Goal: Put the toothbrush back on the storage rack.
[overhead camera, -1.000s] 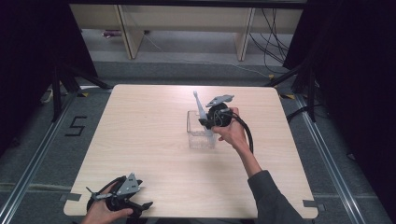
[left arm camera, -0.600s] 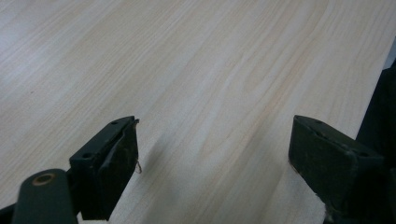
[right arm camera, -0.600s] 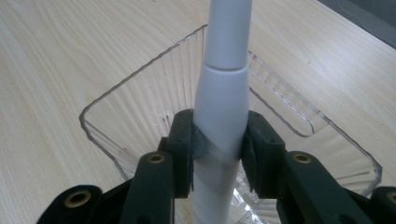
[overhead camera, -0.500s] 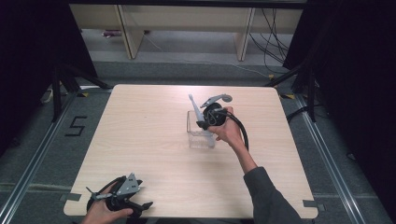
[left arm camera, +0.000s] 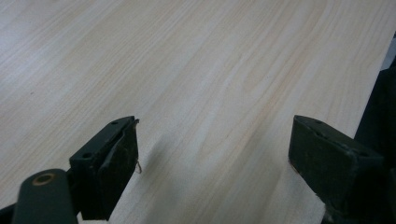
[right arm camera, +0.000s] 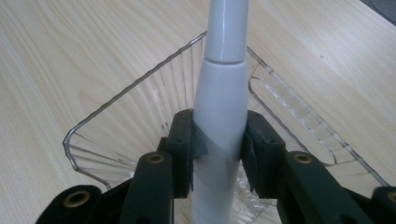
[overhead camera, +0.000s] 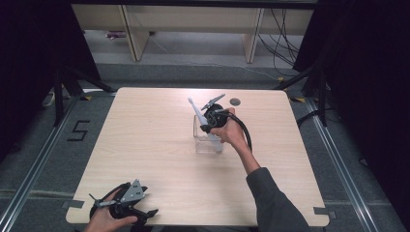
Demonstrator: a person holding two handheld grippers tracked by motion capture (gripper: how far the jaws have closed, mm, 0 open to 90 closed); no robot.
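White plastic marks the toothbrush (overhead camera: 199, 118), seen in the high view clamped in the right hand-held gripper (overhead camera: 209, 126) above a clear box (overhead camera: 207, 144) near the middle of the tabletop (overhead camera: 145, 140); its long axis is tilted, head pointing up and away toward the far left. The left hand-held gripper (overhead camera: 145, 211) is held at the near edge.

In the left gripper view, its jaws are seen wide apart and empty over bare wood.

In the right gripper view, the handle (right arm camera: 219, 116) is pinched between closed jaws, running up out of the box (right arm camera: 116, 135).
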